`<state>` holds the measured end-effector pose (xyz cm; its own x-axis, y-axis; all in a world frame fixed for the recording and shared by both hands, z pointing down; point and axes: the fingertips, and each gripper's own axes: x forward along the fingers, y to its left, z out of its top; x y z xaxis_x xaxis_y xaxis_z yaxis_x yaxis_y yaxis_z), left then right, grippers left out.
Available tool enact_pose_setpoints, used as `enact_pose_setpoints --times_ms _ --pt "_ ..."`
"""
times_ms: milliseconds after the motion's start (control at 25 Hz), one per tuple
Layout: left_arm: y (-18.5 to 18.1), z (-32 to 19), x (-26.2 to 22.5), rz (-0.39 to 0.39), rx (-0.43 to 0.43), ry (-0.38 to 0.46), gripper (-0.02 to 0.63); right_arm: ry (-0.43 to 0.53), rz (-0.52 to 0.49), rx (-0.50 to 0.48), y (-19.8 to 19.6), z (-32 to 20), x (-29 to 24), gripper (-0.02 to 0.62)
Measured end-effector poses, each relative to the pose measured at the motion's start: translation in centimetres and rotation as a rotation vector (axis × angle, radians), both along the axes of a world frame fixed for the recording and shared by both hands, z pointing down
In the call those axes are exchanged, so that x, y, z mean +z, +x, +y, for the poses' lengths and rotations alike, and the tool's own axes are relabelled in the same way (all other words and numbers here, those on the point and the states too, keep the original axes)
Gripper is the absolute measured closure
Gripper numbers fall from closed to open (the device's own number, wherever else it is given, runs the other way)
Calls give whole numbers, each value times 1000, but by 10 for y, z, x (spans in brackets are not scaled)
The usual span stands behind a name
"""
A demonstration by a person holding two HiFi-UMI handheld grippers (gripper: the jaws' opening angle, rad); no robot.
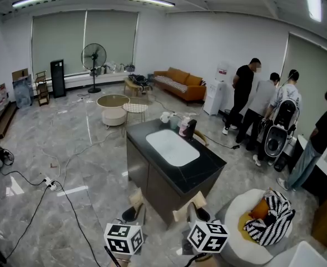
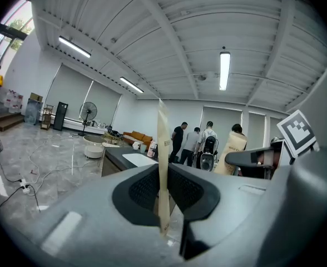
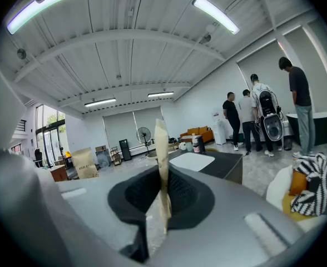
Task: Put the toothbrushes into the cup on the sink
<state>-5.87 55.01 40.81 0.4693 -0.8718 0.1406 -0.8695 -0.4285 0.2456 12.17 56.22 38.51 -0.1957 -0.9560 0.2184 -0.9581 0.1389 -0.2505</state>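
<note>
A black sink counter [image 1: 202, 168] with a white basin [image 1: 172, 147] stands in the middle of the room, some way ahead of me. At its far end stand a pink-and-white container [image 1: 184, 125], a dark cup-like thing [image 1: 191, 128] and a white cup [image 1: 166, 117]. I cannot make out any toothbrush from here. My left gripper [image 1: 134, 203] and right gripper [image 1: 190, 206] are held low before the counter's near end, apart from it. In the left gripper view the left gripper [image 2: 162, 166] has its tan jaws pressed together with nothing between them. The right gripper [image 3: 162, 171] looks the same.
Several people stand by the right wall [image 1: 263, 110]. A white beanbag with a striped cloth [image 1: 269, 218] lies at the right of the counter. Cables and a power strip [image 1: 49, 183] run over the floor at the left. A round table [image 1: 113, 109], a fan [image 1: 93, 60] and an orange sofa [image 1: 180, 83] are farther back.
</note>
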Motion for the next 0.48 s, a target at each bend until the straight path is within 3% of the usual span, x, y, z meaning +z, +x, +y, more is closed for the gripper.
enact_pose_setpoints --times_ms 480 --pt "-29 -22 13 6 -7 -22 565 -22 -17 45 -14 -19 13 565"
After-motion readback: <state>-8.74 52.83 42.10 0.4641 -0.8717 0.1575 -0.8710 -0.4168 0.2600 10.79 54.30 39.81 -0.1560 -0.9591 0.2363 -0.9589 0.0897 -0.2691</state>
